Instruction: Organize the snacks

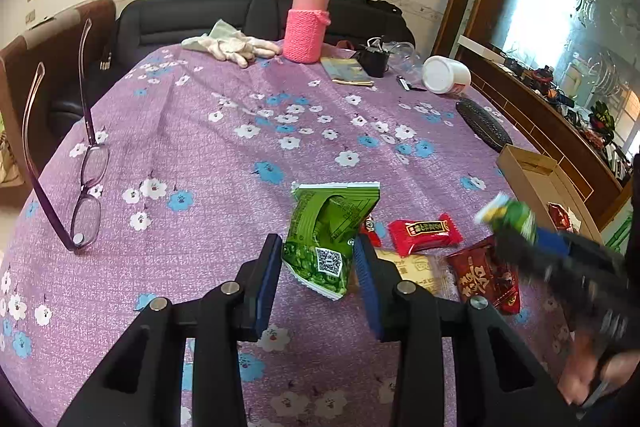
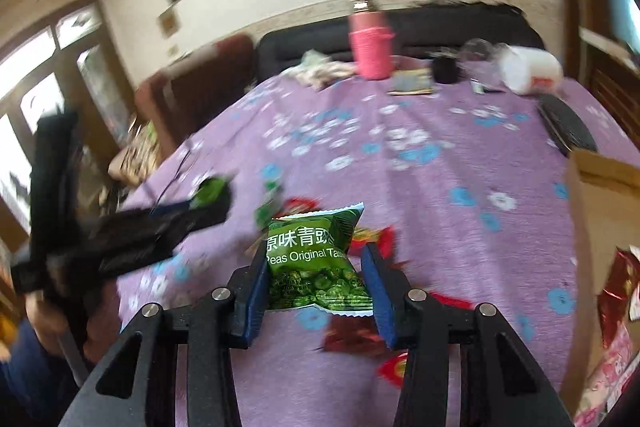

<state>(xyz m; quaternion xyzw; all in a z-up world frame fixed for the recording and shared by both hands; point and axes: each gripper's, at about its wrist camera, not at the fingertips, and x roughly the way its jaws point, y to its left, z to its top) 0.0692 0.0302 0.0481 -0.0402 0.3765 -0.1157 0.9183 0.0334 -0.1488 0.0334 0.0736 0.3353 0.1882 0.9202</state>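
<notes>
At the near edge of the tabletop, under a purple flowered cloth, both tools are found loaded. The left tool is closed to about the width of a QR-code green packet, which is pinched by its side edges and stands clear of the cloth. Its long axis runs along the 12–6 line, pointing away from the tool. The right tool is likewise closed to packet width on a green pea packet. That packet is held face up, its long axis again toward 12 o'clock.

The coming move is judged to turn on the cardboard box. It lies at about 2 o'clock from the right tool and at about 3 o'clock, farther off, from the left tool. The right hand is therefore assessed as the nearer, and its packet as likely to go in first. A red wrapper is already seen inside the box.

Loose snacks remain on the cloth between the tools and the box: a red candy packet, a dark red packet and a beige biscuit packet. The task is judged well short of done.

Legible writing: "Peas Original Tas…" is read on the right-hand packet beneath large white Chinese characters. A QR code and fine print are noted on the back of the left-hand packet. Printing on the red wrappers cannot be made out. The right wrist view is blurred.
</notes>
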